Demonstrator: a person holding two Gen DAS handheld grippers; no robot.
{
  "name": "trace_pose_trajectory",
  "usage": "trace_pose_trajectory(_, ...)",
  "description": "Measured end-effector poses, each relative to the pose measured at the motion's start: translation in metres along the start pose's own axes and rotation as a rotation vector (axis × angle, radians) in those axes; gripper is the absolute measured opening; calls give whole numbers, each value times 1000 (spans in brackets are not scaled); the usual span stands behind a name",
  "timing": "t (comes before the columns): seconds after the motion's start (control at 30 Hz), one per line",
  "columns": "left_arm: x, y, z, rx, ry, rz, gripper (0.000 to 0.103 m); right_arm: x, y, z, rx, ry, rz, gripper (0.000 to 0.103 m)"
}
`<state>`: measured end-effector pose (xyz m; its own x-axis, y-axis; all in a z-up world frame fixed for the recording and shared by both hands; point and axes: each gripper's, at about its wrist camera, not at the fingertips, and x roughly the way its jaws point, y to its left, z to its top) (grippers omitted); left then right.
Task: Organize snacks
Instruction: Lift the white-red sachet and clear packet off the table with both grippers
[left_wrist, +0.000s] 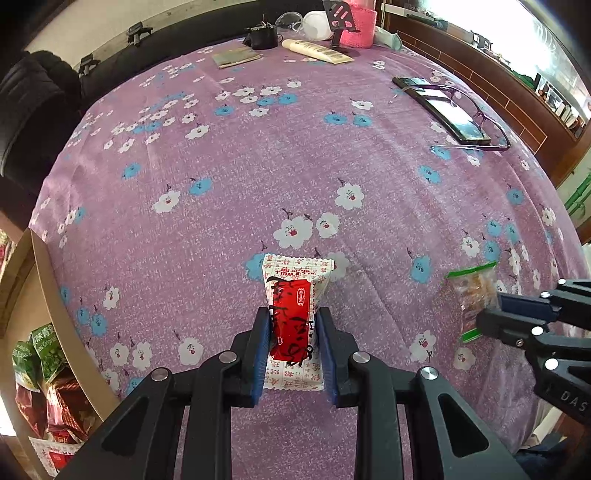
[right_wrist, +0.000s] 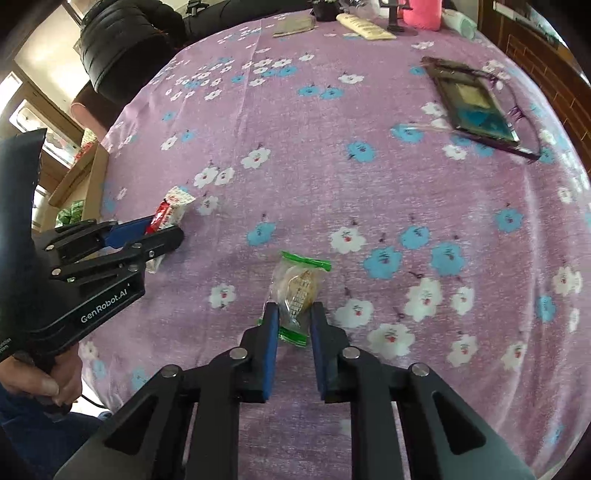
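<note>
Your left hand-held gripper (left_wrist: 294, 325) is clamped on the red-and-white snack packet (left_wrist: 295, 317), near centre on the floral-clothed worktop (left_wrist: 258, 166). Your right hand-held gripper (right_wrist: 294, 314) is closed on the green-edged clear snack packet (right_wrist: 297, 295), to its right. A cardboard box (left_wrist: 48, 266) of snacks sits at the left edge.

Ahead: open purple tablecloth (left_wrist: 295, 166), nothing in the way.
Far right: phone (left_wrist: 439, 107) and glasses (left_wrist: 484, 122) block.
Left edge: cardboard box (left_wrist: 55, 295) wall.

Bright window glare upper right; fisheye-warped edges, right view blurred.
</note>
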<state>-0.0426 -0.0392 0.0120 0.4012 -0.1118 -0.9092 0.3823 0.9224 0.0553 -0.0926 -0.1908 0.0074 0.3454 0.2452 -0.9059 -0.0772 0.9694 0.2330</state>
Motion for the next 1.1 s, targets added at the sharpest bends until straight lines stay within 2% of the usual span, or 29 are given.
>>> trace_pose_trajectory(0.3, 0, 2, 0, -11, -11, 2, 26, -8, 2, -3, -18, -28, 26, 17)
trace_pose_trajectory(0.43, 0, 2, -1, -12, -15, 1, 26, -3, 2, 1, -8, -7, 25, 25)
trace_pose_trajectory(0.63, 0, 0, -2, -1, -24, 14, 26, 9, 4, 10, -8, 4, -9, 25)
trace_pose_trajectory(0.77, -1, -2, -4, 8, -37, 31, 26, 10, 12, 8, -76, -17, -62, 22)
trace_pose_trajectory(1.1, -4, -7, -6, 24, -45, 75, 23, -4, 10, 0, -72, -77, -17, 18)
